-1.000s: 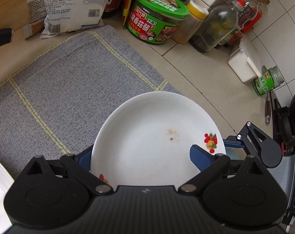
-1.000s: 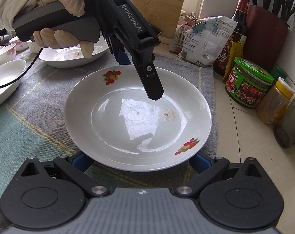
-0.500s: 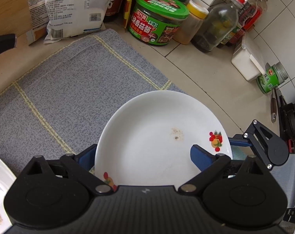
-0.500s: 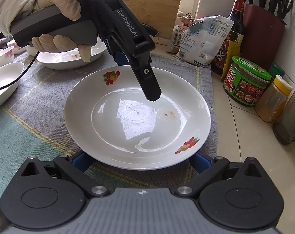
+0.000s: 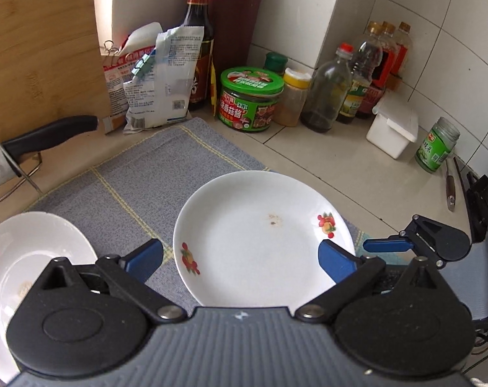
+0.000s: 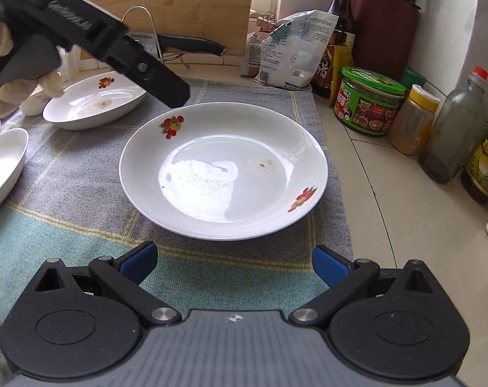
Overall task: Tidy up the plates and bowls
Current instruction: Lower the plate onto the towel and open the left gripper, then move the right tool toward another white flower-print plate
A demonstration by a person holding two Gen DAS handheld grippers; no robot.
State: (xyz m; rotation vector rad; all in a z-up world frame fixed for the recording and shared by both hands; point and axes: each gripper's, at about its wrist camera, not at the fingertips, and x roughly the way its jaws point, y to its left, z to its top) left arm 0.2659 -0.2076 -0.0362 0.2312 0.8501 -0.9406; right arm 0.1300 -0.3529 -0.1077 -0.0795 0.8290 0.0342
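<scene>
The white plate [image 6: 223,171] with small fruit prints on its rim lies flat on the grey checked cloth [image 6: 82,174] that covers the table [image 6: 389,213], a faint brown smear in its well. Neither tool holds it.

The left gripper [image 5: 240,258] has just been widening its fingers, and they now stand spread. In its own view the plate [image 5: 263,242] sits below and between them: the left finger [image 5: 144,258] is off the rim, over bare cloth, while the right finger [image 5: 335,262] overlaps the plate's right edge in the picture — whether it touches there I cannot tell. From the right wrist view this gripper [image 6: 176,92] hangs above the cloth at the plate's far left, clear of the rim, with a gloved hand [image 6: 5,74] on its handle.

The right gripper [image 6: 232,262] is also spread wide, both blue fingers [image 6: 137,262] on the near side of the plate, short of its rim, nothing between them but cloth.

A second printed plate [image 6: 95,104] rests at the cloth's far left, and another white dish [image 6: 2,164] pokes in at the left edge. A green-lidded jar [image 6: 369,100] stands on the table to the right, well apart from the plate.
</scene>
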